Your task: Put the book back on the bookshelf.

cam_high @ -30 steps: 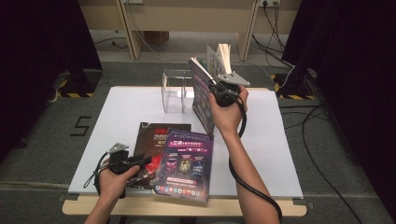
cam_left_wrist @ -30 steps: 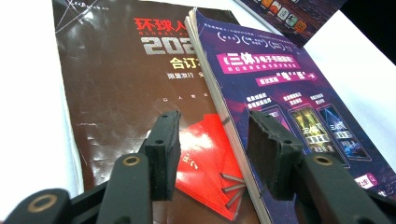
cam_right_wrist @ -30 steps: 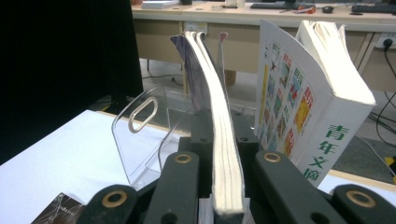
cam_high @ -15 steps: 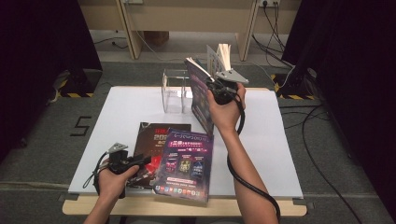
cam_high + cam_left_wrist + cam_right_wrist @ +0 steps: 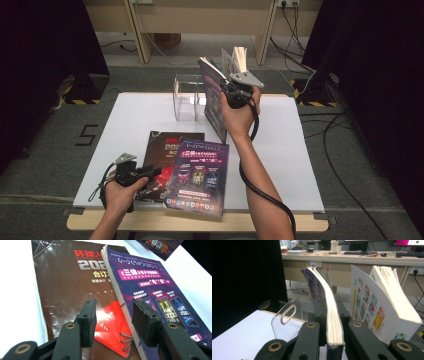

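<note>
We note a white table top [image 5: 135, 120] on a light wooden frame, standing on grey carpet [image 5: 60, 145]. Black curtains [image 5: 45, 60] hang at both sides. Beyond the table stands a wooden desk [image 5: 200, 15] with cables [image 5: 345, 150] trailing across the floor. Yellow-black hazard tape [image 5: 80, 101] and a "5" marking [image 5: 86, 135] lie on the carpet. Lighting is even.
</note>
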Motion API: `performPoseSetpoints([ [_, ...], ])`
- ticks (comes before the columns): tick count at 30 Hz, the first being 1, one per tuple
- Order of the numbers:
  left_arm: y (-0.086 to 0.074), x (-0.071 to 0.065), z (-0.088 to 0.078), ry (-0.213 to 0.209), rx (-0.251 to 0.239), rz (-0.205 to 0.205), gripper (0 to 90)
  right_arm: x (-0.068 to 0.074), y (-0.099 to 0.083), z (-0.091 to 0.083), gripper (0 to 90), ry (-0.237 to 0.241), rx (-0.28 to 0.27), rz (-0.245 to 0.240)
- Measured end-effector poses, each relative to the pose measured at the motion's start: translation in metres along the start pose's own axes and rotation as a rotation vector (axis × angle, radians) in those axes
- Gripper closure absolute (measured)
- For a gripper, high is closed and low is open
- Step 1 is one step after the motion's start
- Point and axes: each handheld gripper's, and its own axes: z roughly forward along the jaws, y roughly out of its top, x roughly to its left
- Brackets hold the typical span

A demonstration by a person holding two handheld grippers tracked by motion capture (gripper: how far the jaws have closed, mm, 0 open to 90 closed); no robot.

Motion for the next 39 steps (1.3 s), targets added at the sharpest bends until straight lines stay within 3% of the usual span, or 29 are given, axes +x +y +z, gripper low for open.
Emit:
performPoseSetpoints([
  [22, 0.000, 0.002, -0.001, 0.006, 0.000, -0.008, 53.7, 0.004, 0.011, 0.016, 84.5, -0.035, -0.042, -0.001],
  [39, 0.000, 0.003, -0.001, 0.001, -0.002, -0.011, 53.8, 0.004, 0.015, 0.033, 84.4, -0.054, -0.055, 0.026],
])
